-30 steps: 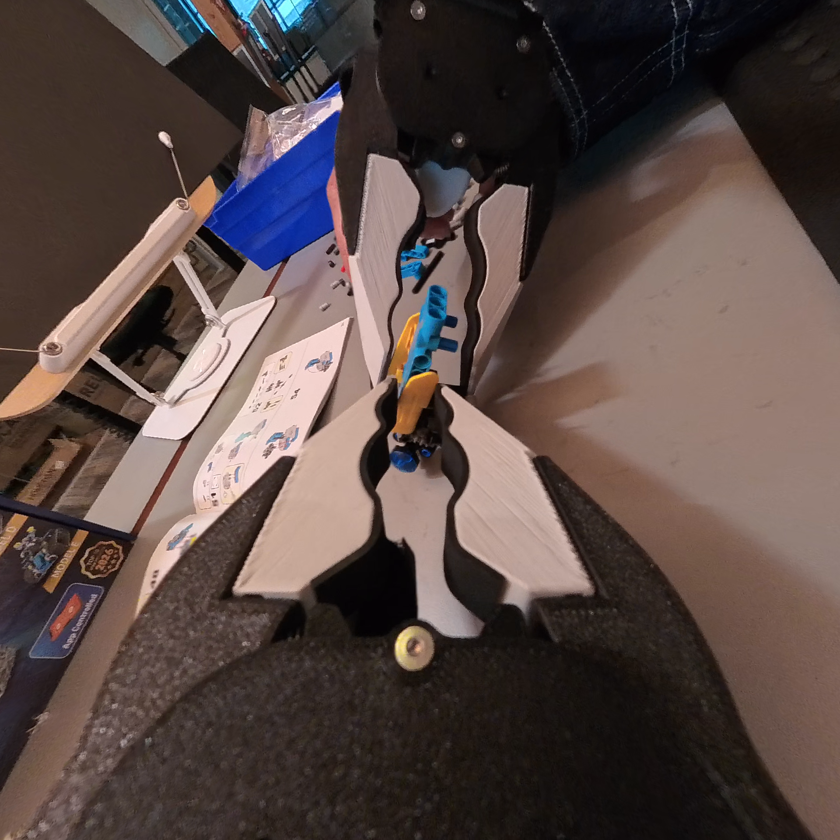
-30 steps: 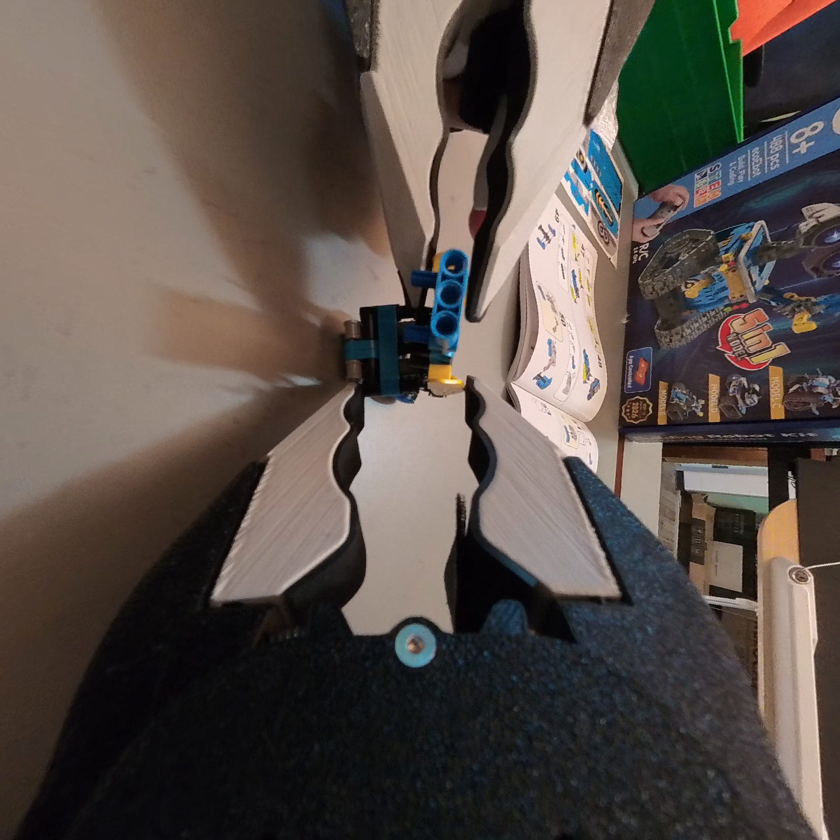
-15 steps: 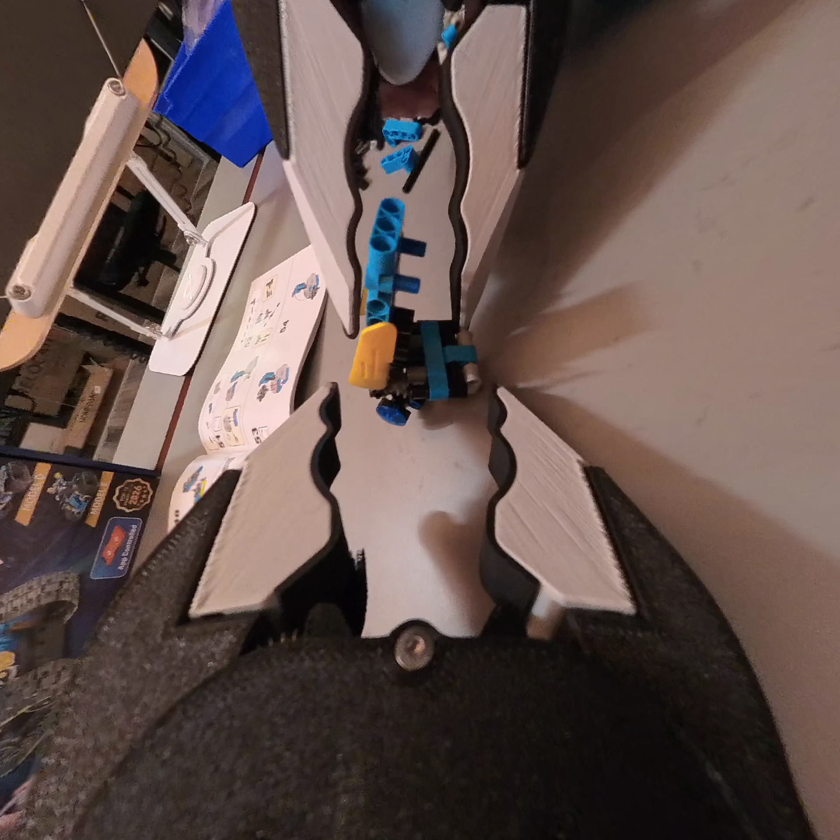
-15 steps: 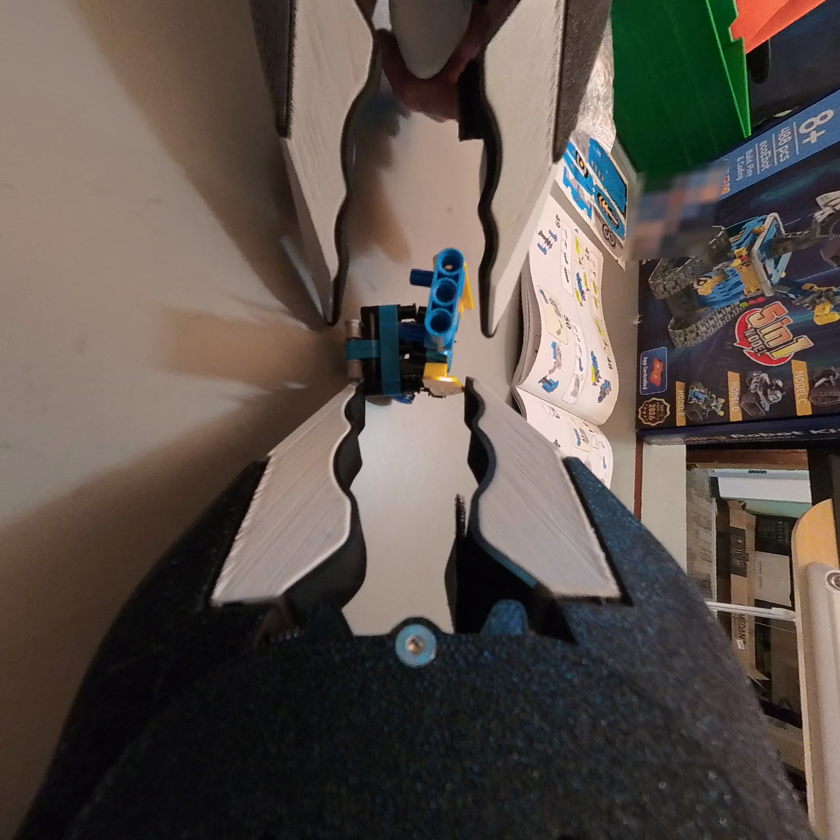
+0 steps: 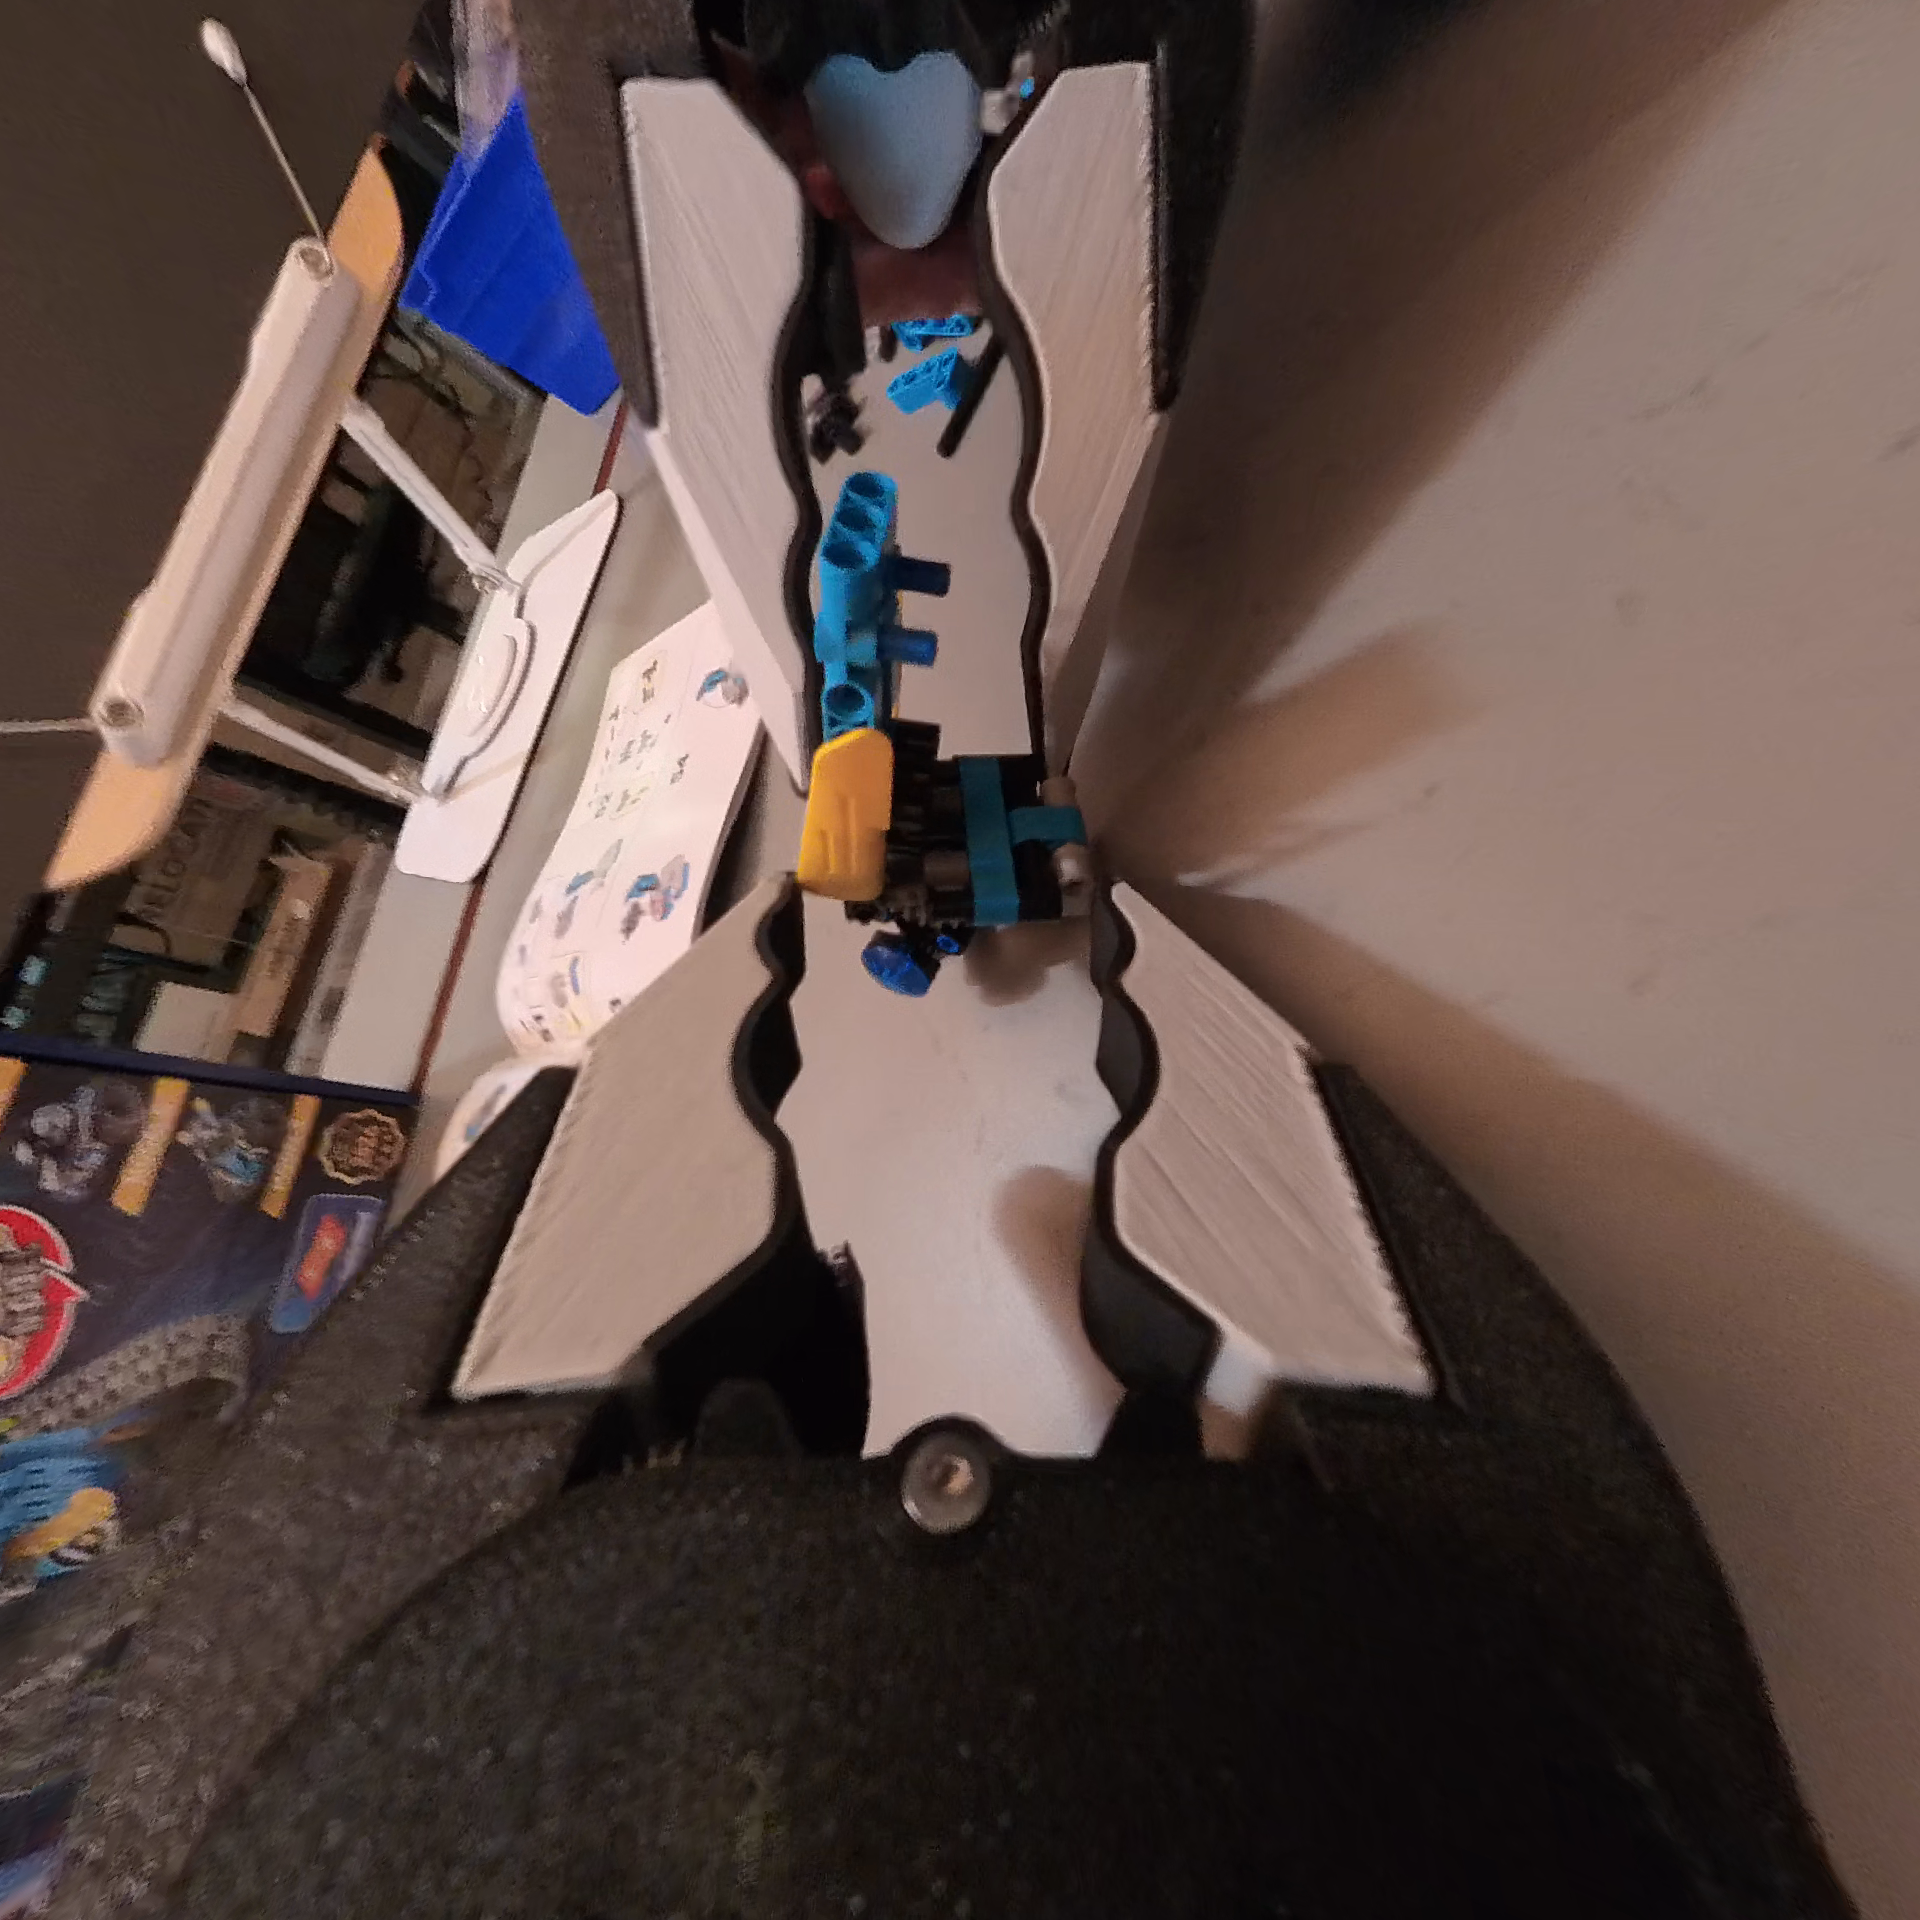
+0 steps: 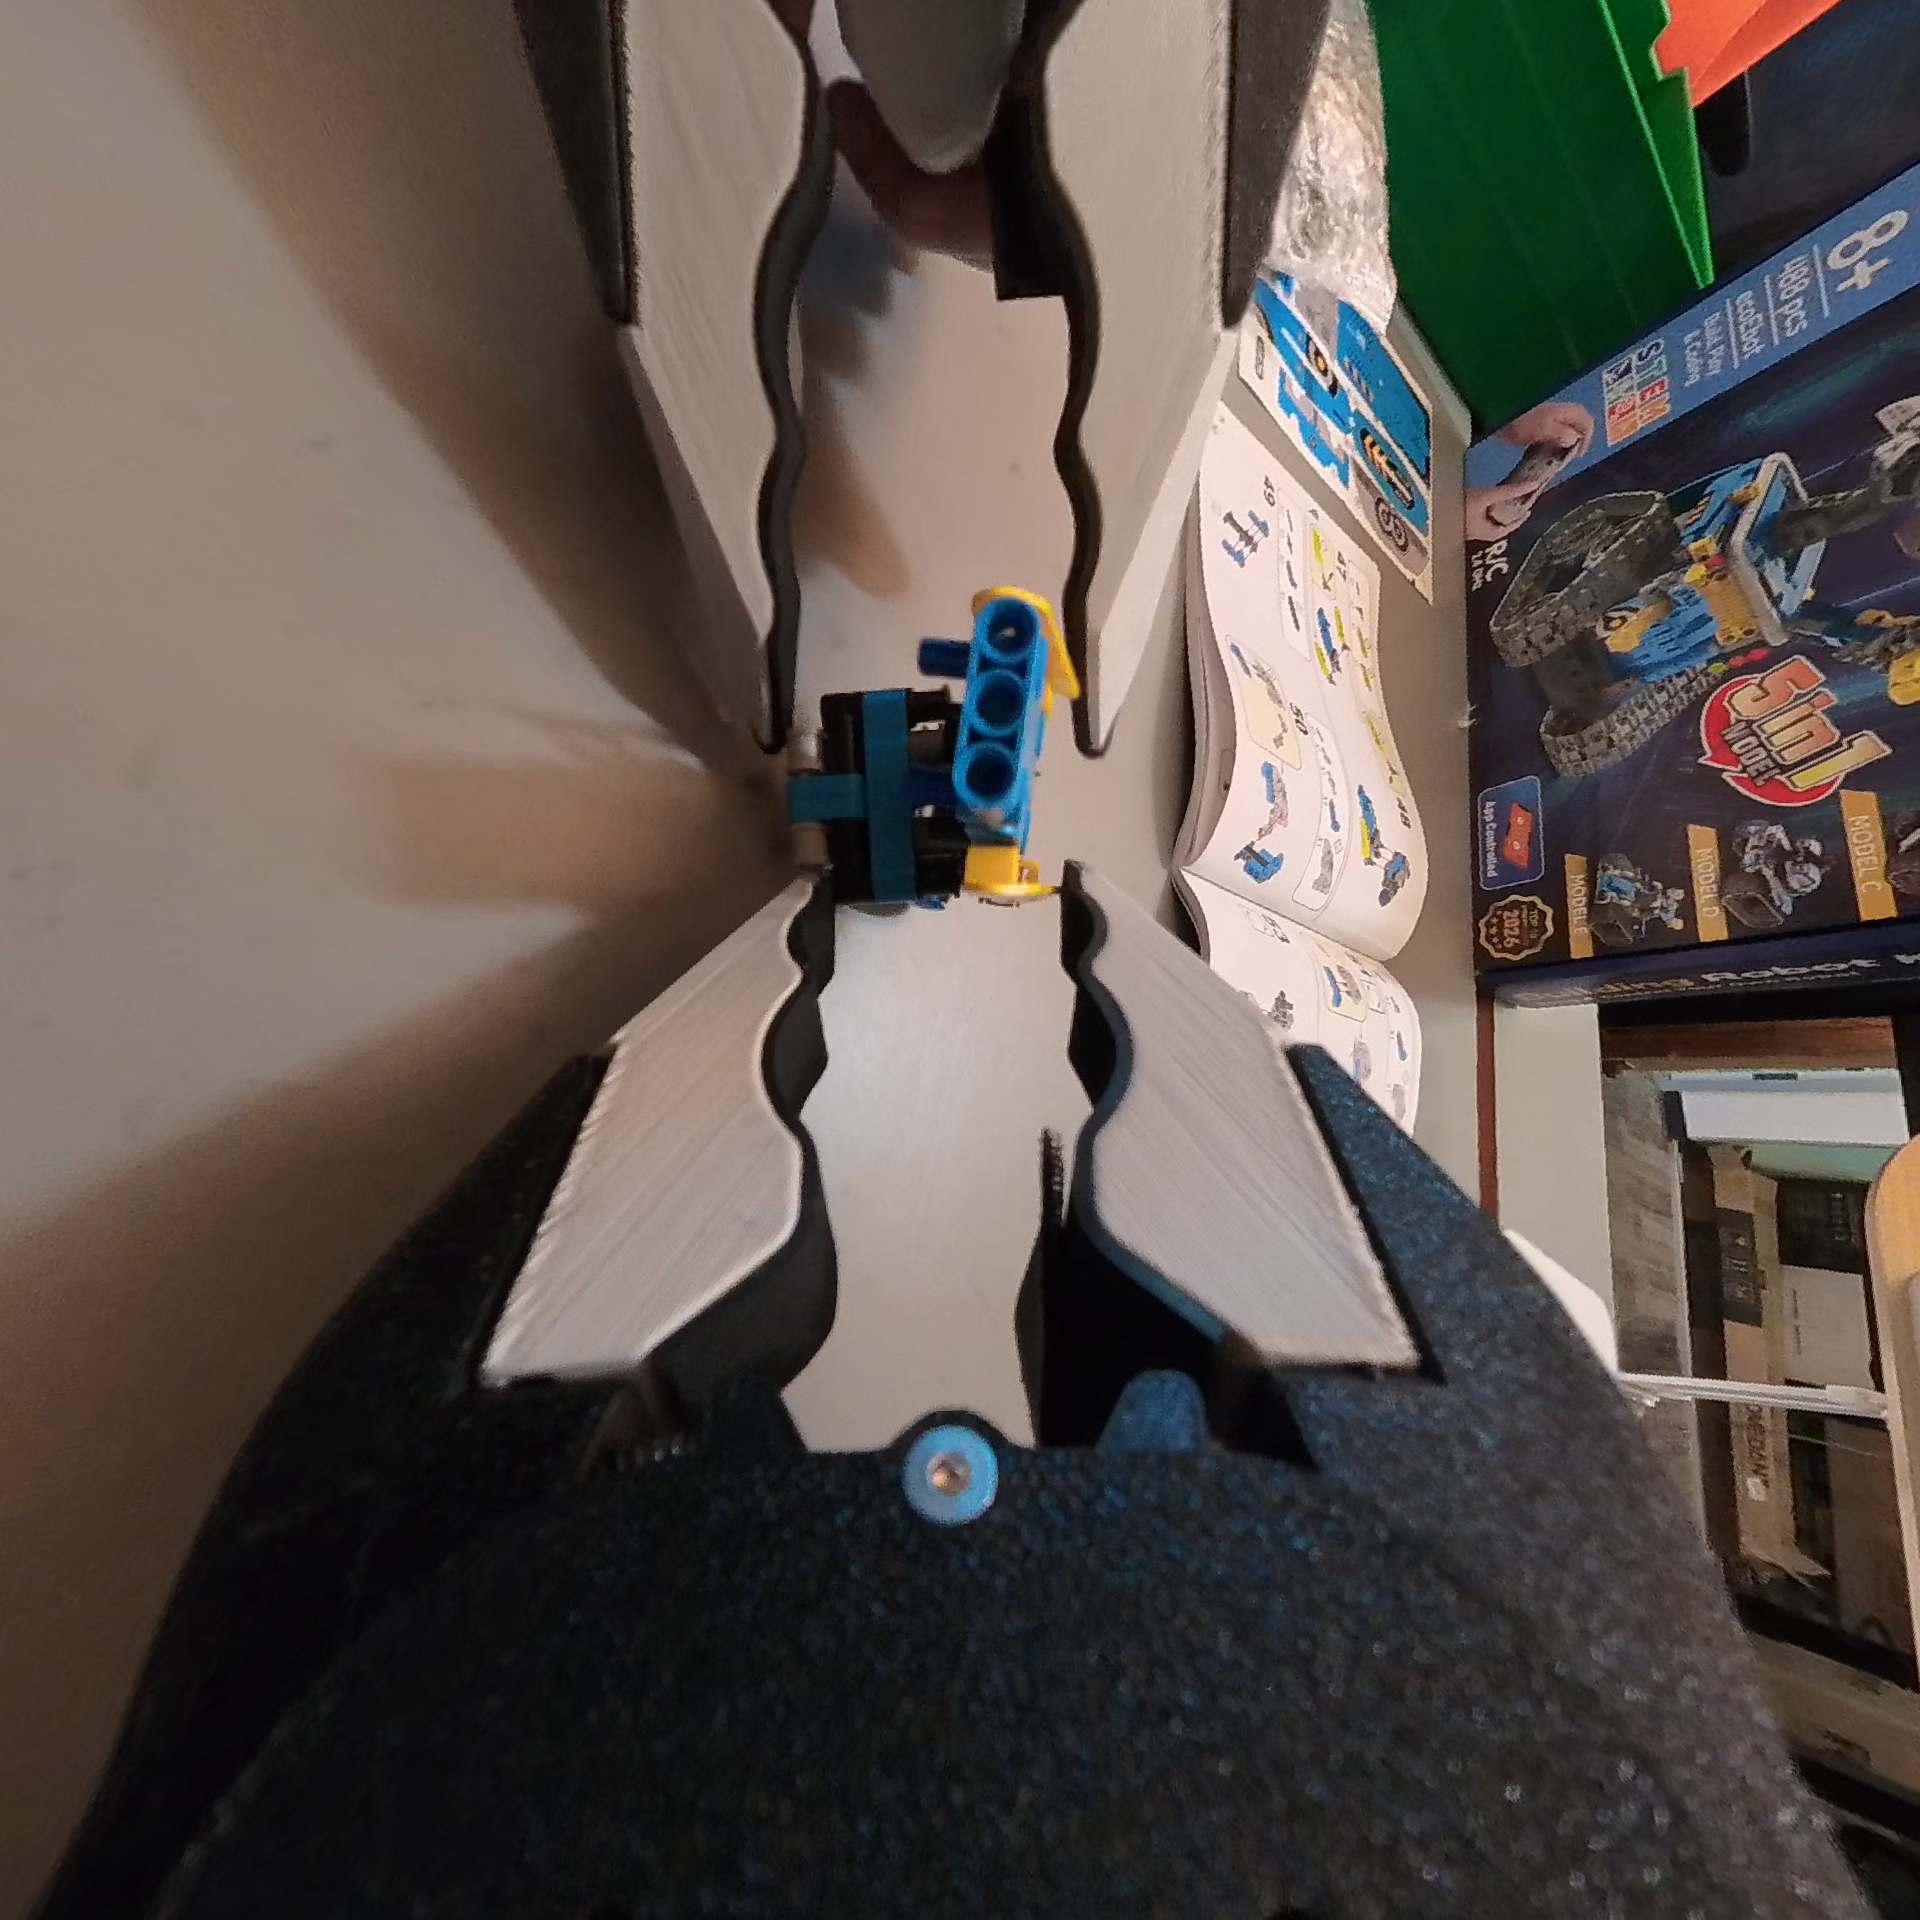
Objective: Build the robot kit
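Observation:
A small brick assembly (image 5: 935, 831) of black, blue and yellow parts with an upright blue beam lies on the pale table (image 5: 1507, 623). My left gripper (image 5: 940, 914) is open, and the assembly sits just beyond its fingertips. My right gripper (image 6: 935, 894) is open and faces it from the other side. The assembly (image 6: 914, 790) sits at its fingertips too. Each view shows the other gripper opposite, also spread. In the left wrist view the blue beam stands between the right gripper's fingers (image 5: 727, 468), close to one of them.
An open instruction booklet (image 6: 1309, 727) and a dark kit box (image 6: 1704, 675) lie beside the grippers. A green bin (image 6: 1538, 177), a blue bin (image 5: 499, 270) and a white stand (image 5: 229, 499) are farther off. Loose blue parts (image 5: 925, 379) lie behind the right gripper. Both grippers' tips are close together, under 4 cm apart.
My left gripper, shut on the assembly a second ago, has opened and let it go. The assembly now lies broadside between the two grippers. The right gripper's jaws stay spread.

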`<act>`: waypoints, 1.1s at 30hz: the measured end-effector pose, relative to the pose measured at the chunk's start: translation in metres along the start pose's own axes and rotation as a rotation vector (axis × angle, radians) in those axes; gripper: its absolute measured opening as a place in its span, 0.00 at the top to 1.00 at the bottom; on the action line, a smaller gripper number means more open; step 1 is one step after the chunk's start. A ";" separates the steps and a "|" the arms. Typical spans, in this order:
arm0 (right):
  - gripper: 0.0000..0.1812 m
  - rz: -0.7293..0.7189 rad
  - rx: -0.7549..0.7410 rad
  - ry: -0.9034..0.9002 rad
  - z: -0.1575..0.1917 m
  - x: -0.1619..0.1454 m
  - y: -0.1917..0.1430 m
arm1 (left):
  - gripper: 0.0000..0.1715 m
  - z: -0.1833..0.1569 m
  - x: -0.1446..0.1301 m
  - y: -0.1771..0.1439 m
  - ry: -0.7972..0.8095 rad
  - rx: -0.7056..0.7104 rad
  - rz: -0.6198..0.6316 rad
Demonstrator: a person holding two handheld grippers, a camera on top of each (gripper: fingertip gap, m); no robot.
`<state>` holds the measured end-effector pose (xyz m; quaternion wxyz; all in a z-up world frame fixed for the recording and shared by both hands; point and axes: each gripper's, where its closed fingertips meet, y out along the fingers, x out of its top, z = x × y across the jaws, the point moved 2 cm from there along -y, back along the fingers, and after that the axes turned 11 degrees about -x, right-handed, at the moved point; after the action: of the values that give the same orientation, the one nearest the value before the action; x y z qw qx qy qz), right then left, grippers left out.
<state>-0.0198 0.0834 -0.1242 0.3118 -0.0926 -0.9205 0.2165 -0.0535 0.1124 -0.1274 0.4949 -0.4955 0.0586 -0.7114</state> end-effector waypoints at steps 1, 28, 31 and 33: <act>0.76 0.004 0.000 0.007 -0.001 -0.001 0.000 | 0.69 0.000 -0.001 -0.001 -0.041 -0.017 -0.003; 0.76 0.022 -0.017 -0.021 -0.001 -0.001 0.001 | 0.92 0.014 0.006 -0.006 -0.456 -0.159 -0.129; 0.76 0.014 -0.014 -0.019 0.000 0.000 0.001 | 0.92 0.014 0.005 -0.008 -0.456 -0.222 -0.128; 0.76 0.017 -0.009 -0.020 0.000 0.000 0.001 | 0.92 0.014 0.005 -0.009 -0.469 -0.263 -0.137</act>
<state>-0.0200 0.0841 -0.1248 0.3001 -0.0995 -0.9238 0.2158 -0.0485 0.1188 -0.1124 0.3772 -0.7093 0.0007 -0.5954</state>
